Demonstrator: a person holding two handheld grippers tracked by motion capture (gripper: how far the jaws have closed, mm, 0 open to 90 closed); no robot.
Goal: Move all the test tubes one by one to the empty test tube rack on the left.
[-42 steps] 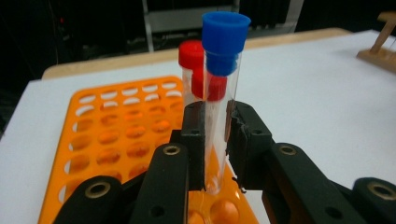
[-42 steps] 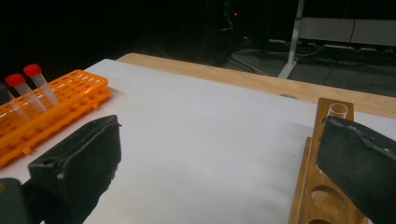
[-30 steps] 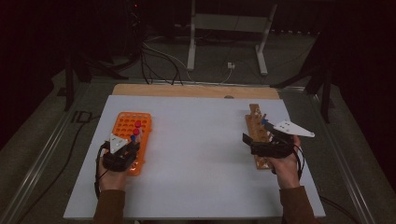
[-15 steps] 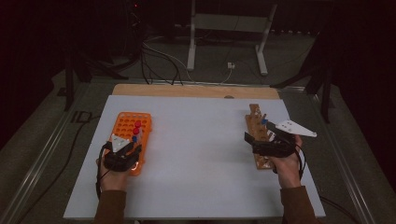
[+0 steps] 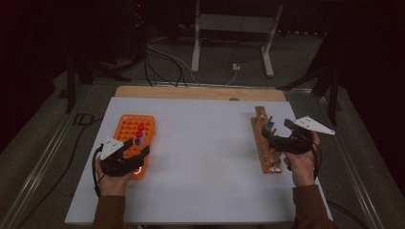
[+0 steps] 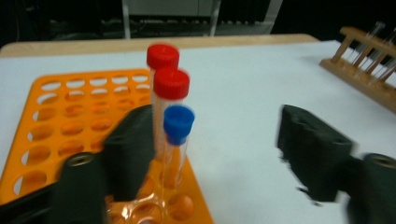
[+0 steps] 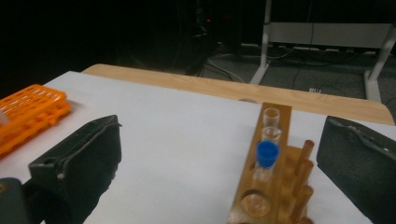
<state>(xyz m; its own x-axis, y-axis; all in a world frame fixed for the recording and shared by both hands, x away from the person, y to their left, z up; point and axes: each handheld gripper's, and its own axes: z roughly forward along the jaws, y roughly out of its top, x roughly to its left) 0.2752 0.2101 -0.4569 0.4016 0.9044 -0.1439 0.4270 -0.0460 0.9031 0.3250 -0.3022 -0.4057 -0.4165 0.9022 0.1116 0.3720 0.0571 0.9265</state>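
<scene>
An orange tube rack (image 5: 129,128) lies at the table's left and holds two red-capped tubes (image 6: 171,84) and a blue-capped tube (image 6: 178,122). My left gripper (image 5: 136,149) hovers over the rack's near end. It is open, and in the left gripper view (image 6: 219,158) the blue-capped tube stands just inside its left jaw. A wooden rack (image 5: 265,152) at the right carries a blue-capped tube (image 7: 267,156) and clear uncapped tubes (image 7: 271,116). My right gripper (image 5: 274,136) is open at the wooden rack; in the right gripper view (image 7: 219,172) its jaws straddle the rack wide apart.
The white table top (image 5: 205,157) lies bare between the two racks. A wooden strip (image 5: 200,93) runs along its far edge. Cables and a metal stand (image 5: 229,43) are on the dark floor beyond.
Both hands have shifted only slightly. The right gripper's plate has drifted a little to the right. Both grippers stay open.
</scene>
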